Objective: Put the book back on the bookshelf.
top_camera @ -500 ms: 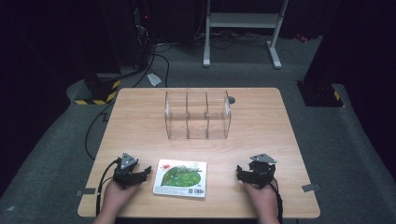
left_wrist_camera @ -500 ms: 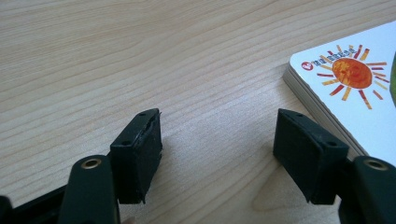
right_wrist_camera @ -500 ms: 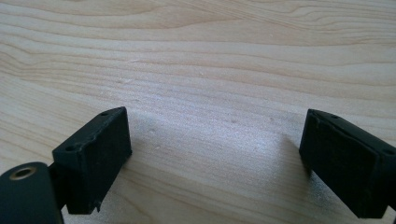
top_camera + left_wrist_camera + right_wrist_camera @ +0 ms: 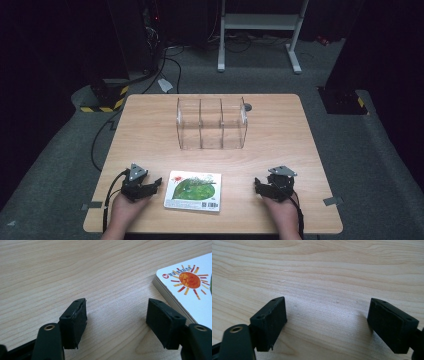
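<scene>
Book: a thin picture book (image 4: 193, 190) with a white cover, a green picture and a red-orange sun, lying flat on the near part of the table, between the two grippers.
Book corner: in the left gripper view its sun-printed corner (image 4: 188, 285) lies just beside the right-hand jaw, apart from it.
Left gripper: (image 4: 150, 186) resting low on the table just left of the book, jaws spread wide with only bare wood between them, nothing held.
Right gripper: (image 4: 260, 187) resting on the table right of the book, a clear gap from its edge, jaws wide apart and holding nothing.
Hands: one behind each gripper, coming in from the near edge.
Organiser: a clear plastic box (image 4: 212, 123) with three compartments, standing farther back at mid-table, well apart from the book.
Table: light wood (image 4: 150, 135).
</scene>
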Motion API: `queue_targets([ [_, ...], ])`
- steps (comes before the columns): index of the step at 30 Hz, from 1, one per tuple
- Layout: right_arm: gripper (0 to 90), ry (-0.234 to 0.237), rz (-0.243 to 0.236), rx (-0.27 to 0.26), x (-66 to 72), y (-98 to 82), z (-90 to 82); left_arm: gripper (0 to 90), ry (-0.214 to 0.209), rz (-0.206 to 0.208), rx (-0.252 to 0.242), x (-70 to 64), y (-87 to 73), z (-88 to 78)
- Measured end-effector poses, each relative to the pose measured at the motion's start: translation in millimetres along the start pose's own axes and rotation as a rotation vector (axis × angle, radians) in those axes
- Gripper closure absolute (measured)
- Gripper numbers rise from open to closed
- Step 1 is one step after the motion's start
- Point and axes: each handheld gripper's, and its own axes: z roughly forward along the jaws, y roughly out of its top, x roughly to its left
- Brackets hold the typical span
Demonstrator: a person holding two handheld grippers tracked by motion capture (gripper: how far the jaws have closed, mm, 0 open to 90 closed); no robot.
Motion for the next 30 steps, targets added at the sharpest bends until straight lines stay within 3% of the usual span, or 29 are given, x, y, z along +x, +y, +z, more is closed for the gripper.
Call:
queue_targets([
  [8,26.4,0.03,-0.007,-0.048,1.8,-0.3,-10.0,32.7,0.001,0.0,0.001,0.0,0.0,0.0],
  [18,37.7,0.076,-0.018,-0.112,20.4,3.0,-22.7,32.5,0.0,0.003,-0.002,0.3,0.0,0.2],
  [26,37.0,0.124,-0.062,-0.083,41.2,1.5,-19.8,34.6,0.007,-0.003,-0.002,2.1,0.5,-0.8],
  [30,36.6,0.124,-0.083,-0.099,50.6,2.0,-21.3,35.1,0.014,-0.029,-0.014,5.8,2.3,-2.4],
])
